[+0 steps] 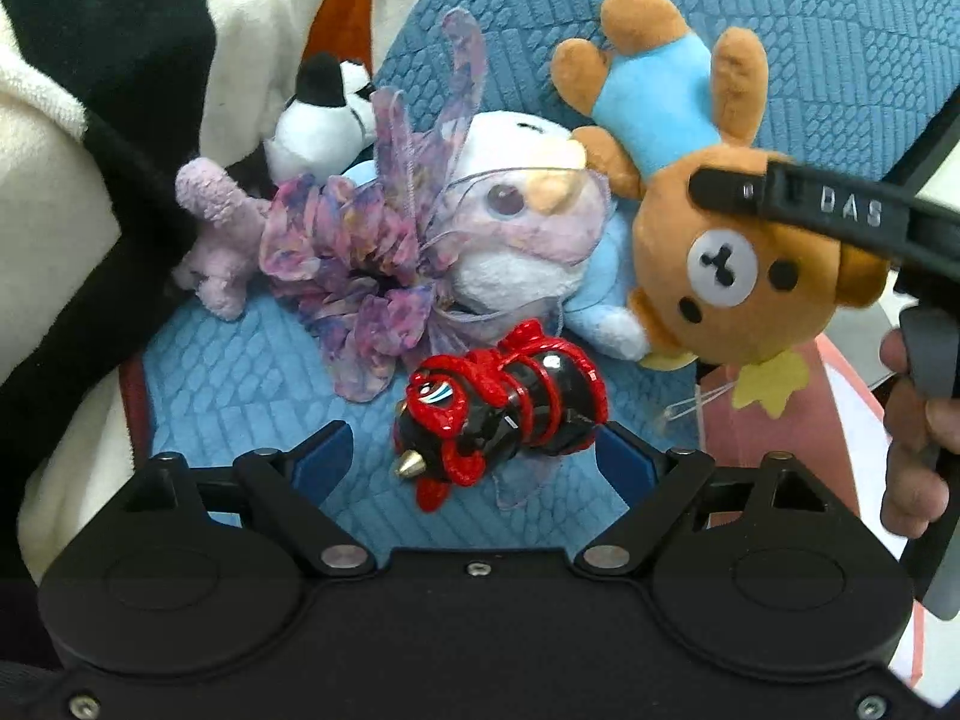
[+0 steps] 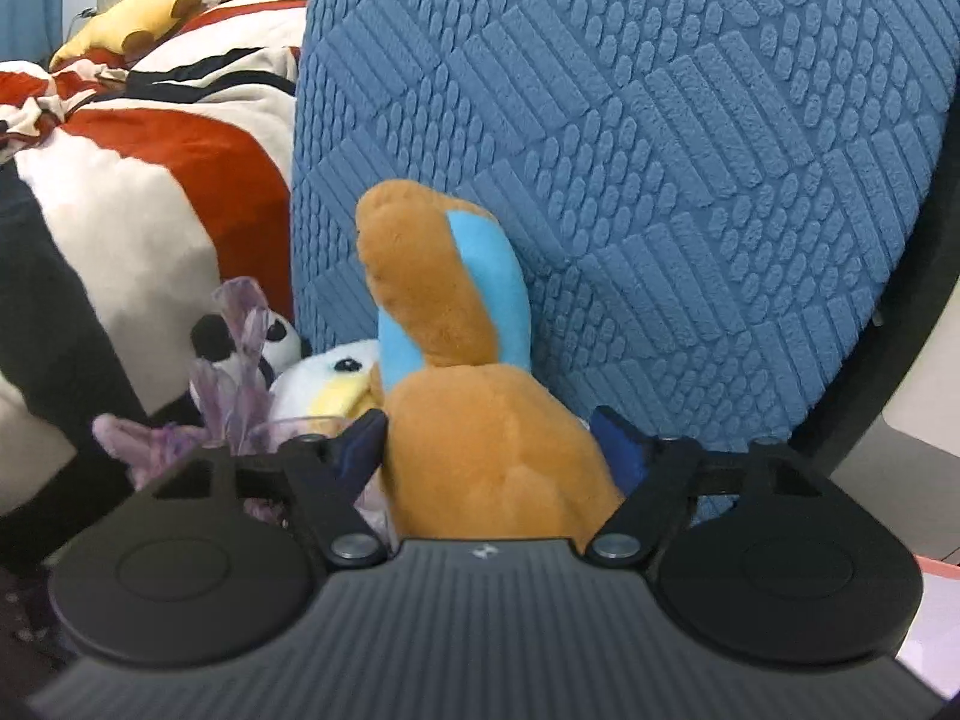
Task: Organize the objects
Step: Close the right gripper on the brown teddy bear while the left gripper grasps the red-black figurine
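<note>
A brown plush bear [image 1: 714, 240] in a light blue shirt hangs head down over a blue chair seat [image 1: 240, 378]. My right gripper [image 2: 486, 450] is shut on the bear's head [image 2: 498, 456]; one of its fingers [image 1: 780, 192] crosses the head in the left wrist view. A red and black toy figure [image 1: 498, 408] lies on the seat between the fingers of my open left gripper [image 1: 474, 450]. Behind it lie a purple gauze bag [image 1: 360, 252], a white and blue penguin plush [image 1: 528, 228], a pink plush [image 1: 216, 228] and a small panda plush [image 1: 324, 114].
The blue textured chair back [image 2: 660, 150] stands right behind the bear. A large white, red and black plush or blanket [image 2: 150, 180] lies left of the chair, with a yellow plush [image 2: 126, 24] behind it. A pink-edged surface [image 1: 840, 420] lies to the right.
</note>
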{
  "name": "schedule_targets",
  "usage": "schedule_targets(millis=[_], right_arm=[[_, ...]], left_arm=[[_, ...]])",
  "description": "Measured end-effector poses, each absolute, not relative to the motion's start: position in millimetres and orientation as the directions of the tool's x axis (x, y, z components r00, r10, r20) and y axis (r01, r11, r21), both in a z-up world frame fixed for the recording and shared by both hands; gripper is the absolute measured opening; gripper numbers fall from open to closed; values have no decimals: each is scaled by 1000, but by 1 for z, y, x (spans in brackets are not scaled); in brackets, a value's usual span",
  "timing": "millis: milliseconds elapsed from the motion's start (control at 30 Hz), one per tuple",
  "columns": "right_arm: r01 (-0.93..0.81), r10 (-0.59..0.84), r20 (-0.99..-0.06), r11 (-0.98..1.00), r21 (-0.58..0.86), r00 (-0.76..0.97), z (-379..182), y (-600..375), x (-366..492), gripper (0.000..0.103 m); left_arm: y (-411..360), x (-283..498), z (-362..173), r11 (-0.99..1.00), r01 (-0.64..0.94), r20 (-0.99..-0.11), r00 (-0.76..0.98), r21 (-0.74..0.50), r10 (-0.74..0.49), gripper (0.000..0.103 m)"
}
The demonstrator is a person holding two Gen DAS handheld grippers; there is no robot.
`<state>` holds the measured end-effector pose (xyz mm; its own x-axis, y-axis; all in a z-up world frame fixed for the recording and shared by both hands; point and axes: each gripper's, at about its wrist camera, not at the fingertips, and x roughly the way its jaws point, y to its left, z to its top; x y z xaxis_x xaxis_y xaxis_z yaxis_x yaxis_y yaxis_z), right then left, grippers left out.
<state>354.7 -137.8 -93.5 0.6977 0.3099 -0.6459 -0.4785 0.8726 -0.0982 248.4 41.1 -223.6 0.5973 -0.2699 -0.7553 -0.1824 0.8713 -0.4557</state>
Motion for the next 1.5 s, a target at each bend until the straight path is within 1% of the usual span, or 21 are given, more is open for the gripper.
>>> schedule_targets(millis=[100, 300, 400, 533, 633, 733, 833, 900, 967, 1033, 1100, 1167, 1233, 1300, 1367, 1400, 1500], right_arm=[[-465, 304, -662, 882, -76, 685, -90, -149, 344, 61], [-402, 271, -654, 914, -55, 707, -81, -167, 310, 55], [-348, 243, -645, 937, -37, 724, -83, -178, 289, 54], [-269, 194, -635, 963, -23, 748, -90, -193, 259, 54], [-220, 168, -647, 976, 0, 744, -101, -202, 240, 54], [-175, 145, -659, 984, 22, 738, -114, -208, 219, 54], [-129, 121, -665, 991, 37, 737, -122, -212, 208, 54], [-113, 100, -671, 993, 24, 734, -127, -212, 202, 55], [-126, 107, -678, 992, 22, 727, -130, -211, 197, 55], [-140, 116, -680, 990, 20, 724, -132, -212, 192, 55], [-142, 114, -686, 990, 15, 719, -135, -212, 190, 55], [-138, 117, -695, 990, 26, 710, -139, -215, 189, 55], [-141, 116, -692, 990, 20, 712, -141, -215, 187, 55], [-142, 112, -690, 990, 13, 715, -142, -214, 187, 55], [-141, 114, -688, 990, 17, 717, -142, -214, 187, 56], [-138, 113, -687, 990, 18, 717, -142, -214, 188, 56], [-132, 113, -687, 991, 25, 718, -142, -214, 189, 56]], left_arm=[[42, 249, -223, 870, -185, -750, 606, -457, -265, 87], [46, 247, -223, 854, -198, -743, 610, -480, -276, 87], [49, 246, -226, 843, -208, -742, 607, -495, -286, 87], [58, 246, -232, 800, -241, -732, 599, -550, -323, 87], [62, 246, -235, 780, -264, -729, 601, -568, -327, 88], [67, 248, -241, 739, -282, -716, 594, -612, -366, 88], [70, 251, -245, 716, -306, -716, 589, -627, -375, 88], [73, 251, -248, 701, -317, -712, 589, -638, -382, 88], [75, 252, -251, 685, -330, -709, 588, -649, -388, 87], [76, 253, -254, 675, -341, -707, 595, -654, -383, 82], [74, 255, -256, 685, -347, -715, 594, -641, -368, 79], [70, 257, -257, 685, -335, -710, 592, -647, -381, 77], [66, 260, -259, 693, -331, -716, 584, -640, -383, 72], [64, 260, -261, 702, -342, -727, 584, -624, -361, 70], [63, 262, -263, 703, -350, -729, 589, -620, -349, 66], [63, 263, -263, 698, -351, -726, 592, -623, -350, 63], [63, 264, -263, 689, -353, -716, 605, -633, -348, 60]])
